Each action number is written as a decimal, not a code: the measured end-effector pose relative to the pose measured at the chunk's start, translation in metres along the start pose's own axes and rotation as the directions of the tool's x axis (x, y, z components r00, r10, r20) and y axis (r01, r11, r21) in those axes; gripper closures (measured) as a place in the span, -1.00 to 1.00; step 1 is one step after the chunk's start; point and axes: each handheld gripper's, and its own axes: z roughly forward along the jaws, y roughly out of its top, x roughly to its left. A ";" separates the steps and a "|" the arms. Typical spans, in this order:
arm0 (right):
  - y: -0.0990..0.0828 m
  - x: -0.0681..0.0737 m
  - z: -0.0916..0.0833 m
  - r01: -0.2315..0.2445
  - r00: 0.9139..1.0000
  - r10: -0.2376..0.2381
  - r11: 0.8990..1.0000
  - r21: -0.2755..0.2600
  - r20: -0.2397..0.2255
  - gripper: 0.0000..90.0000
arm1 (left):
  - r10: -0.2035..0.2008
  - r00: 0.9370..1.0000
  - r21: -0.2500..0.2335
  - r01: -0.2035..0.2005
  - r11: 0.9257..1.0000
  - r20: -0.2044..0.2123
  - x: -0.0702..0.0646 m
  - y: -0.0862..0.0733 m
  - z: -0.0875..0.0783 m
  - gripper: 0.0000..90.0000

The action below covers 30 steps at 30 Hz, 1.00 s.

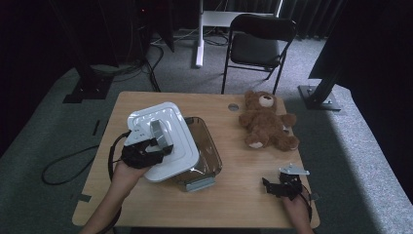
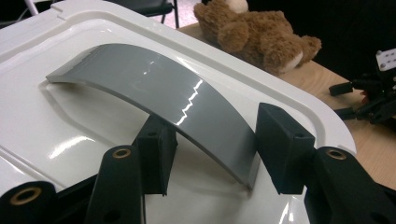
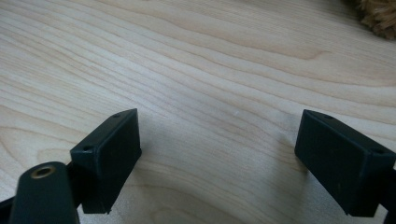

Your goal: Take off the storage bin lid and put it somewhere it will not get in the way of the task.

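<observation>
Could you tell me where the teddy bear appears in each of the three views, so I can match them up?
High view: teddy bear lies at the table's far right.
Left gripper view: top centre, beyond the white lid.
Right gripper view: brown fur at the top right corner.
Shared landmark: the wooden table.

bare tabletop [image 1: 243, 170] between bin [image 1: 207, 156] and right tongs [image 1: 272, 187], teddy bear [image 1: 265, 122] behind

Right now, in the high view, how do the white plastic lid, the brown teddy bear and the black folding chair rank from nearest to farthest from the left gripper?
1. White plastic lid: left gripper grips its grey handle.
2. Brown teddy bear: across the table, right side.
3. Black folding chair: on the floor beyond the table.
</observation>
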 end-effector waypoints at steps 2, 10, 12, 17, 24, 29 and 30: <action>0.000 0.000 0.000 -0.001 1.000 0.001 1.000 -0.001 0.000 -0.70 | -0.002 1.000 -0.001 0.002 1.000 -0.002 0.002 -0.001 -0.003 0.11; 0.000 0.000 0.000 -0.004 1.000 0.004 1.000 0.000 0.003 -0.70 | -0.020 0.998 -0.012 0.019 1.000 -0.064 0.020 -0.015 -0.023 0.11; 0.000 0.000 0.000 -0.005 1.000 0.005 1.000 0.000 0.005 -0.70 | -0.033 0.997 -0.014 0.032 0.999 -0.069 0.025 -0.018 -0.027 0.11; 0.000 0.000 0.000 -0.004 1.000 0.004 1.000 0.000 0.005 -0.70 | -0.031 0.995 -0.012 0.030 0.999 -0.092 0.033 -0.026 -0.038 0.11; 0.000 0.000 0.000 -0.005 1.000 0.005 1.000 0.001 0.007 -0.70 | -0.042 0.995 -0.009 0.041 0.999 -0.096 0.043 -0.037 -0.049 0.11; 0.000 0.000 0.000 -0.005 1.000 0.005 1.000 0.000 0.008 -0.70 | -0.049 0.993 -0.006 0.049 0.999 -0.109 0.050 -0.045 -0.053 0.11; 0.000 0.000 0.000 -0.005 1.000 0.005 1.000 0.001 0.008 -0.70 | -0.047 0.993 -0.007 0.047 0.999 -0.112 0.051 -0.046 -0.054 0.11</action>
